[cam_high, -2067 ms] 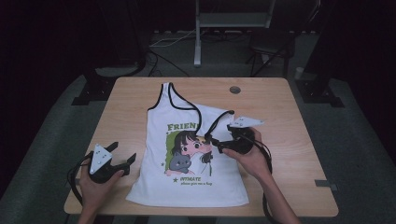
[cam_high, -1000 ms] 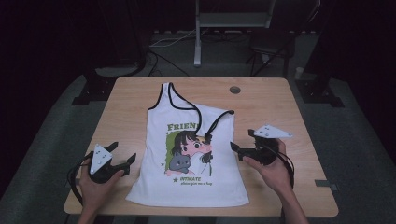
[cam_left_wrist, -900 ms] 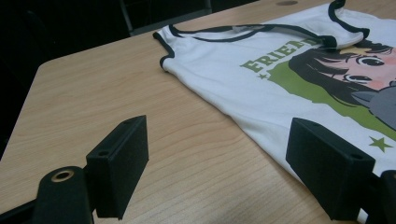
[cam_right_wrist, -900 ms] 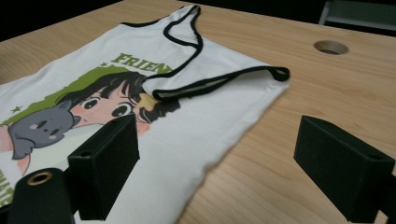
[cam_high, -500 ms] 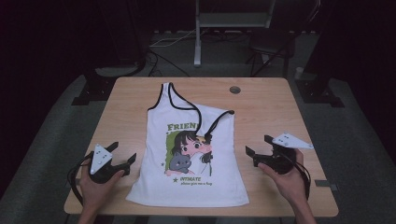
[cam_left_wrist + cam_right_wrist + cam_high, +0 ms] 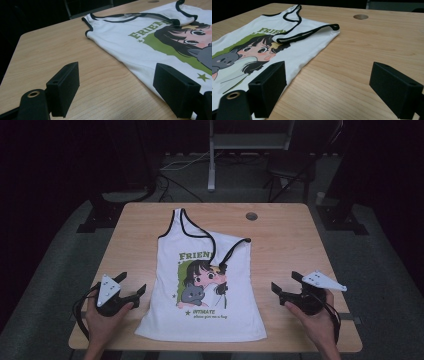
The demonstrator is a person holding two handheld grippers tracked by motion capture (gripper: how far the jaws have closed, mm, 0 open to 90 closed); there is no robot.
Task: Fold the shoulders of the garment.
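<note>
A white tank top [image 6: 202, 270] with black trim and a cartoon girl print lies flat on the wooden table [image 6: 285, 235]. Its right shoulder strap [image 6: 227, 252] is folded down over the chest. My left gripper [image 6: 131, 286] rests on the table just left of the shirt's hem, open and holding nothing. My right gripper [image 6: 285, 284] sits on bare wood to the right of the shirt, open and apart from the cloth. The left gripper view shows the shirt [image 6: 150, 35] ahead and to the right; the right gripper view has the shirt [image 6: 274, 42] and its folded strap [image 6: 312, 31] ahead on the left.
A round cable hole [image 6: 251, 216] sits near the table's far edge [image 6: 360, 16]. Bare wood flanks the shirt on both sides. Beyond the table are a dark floor, cables and a metal stand [image 6: 212, 155].
My right gripper has let go of the folded strap area and drawn back right and toward the front edge, open. The left gripper has stayed put.
</note>
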